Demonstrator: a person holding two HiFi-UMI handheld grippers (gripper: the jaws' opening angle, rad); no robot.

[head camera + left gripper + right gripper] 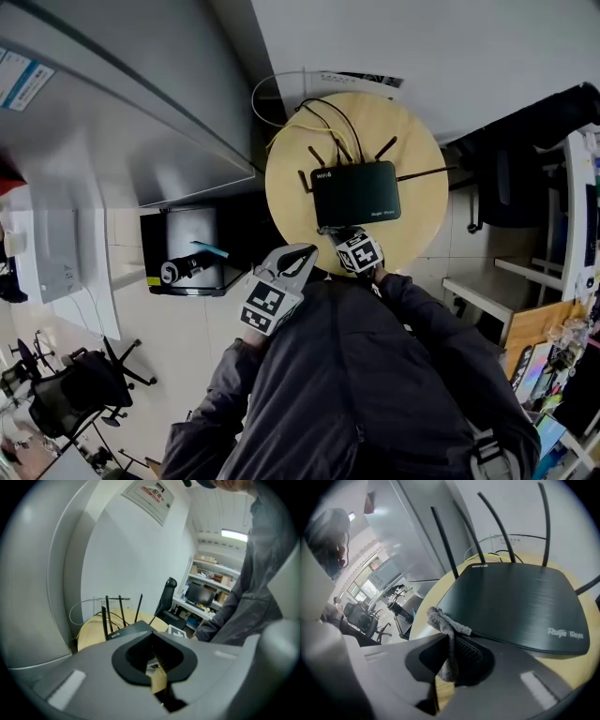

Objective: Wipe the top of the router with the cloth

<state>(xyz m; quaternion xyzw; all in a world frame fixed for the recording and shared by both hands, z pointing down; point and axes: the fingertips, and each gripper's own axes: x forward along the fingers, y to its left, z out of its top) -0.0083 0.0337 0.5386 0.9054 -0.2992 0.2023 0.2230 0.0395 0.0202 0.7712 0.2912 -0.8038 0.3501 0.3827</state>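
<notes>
A black router (354,192) with several upright antennas lies flat on a round wooden table (427,202). In the right gripper view the router (515,604) fills the middle, its near edge just beyond the jaws. My right gripper (450,654) is shut on a grey cloth (448,630), which bunches up over the jaw tips at the router's near left corner. In the head view the right gripper (335,232) sits at the router's near edge. The left gripper (302,255) hovers off the table's near left rim, and the left gripper (153,662) holds nothing, its jaws together.
Yellow and black cables (323,122) run from the router's back to the wall. A black office chair (511,178) stands right of the table. A dark box (187,248) sits on the floor to the left, and cluttered shelves (562,356) are at the right.
</notes>
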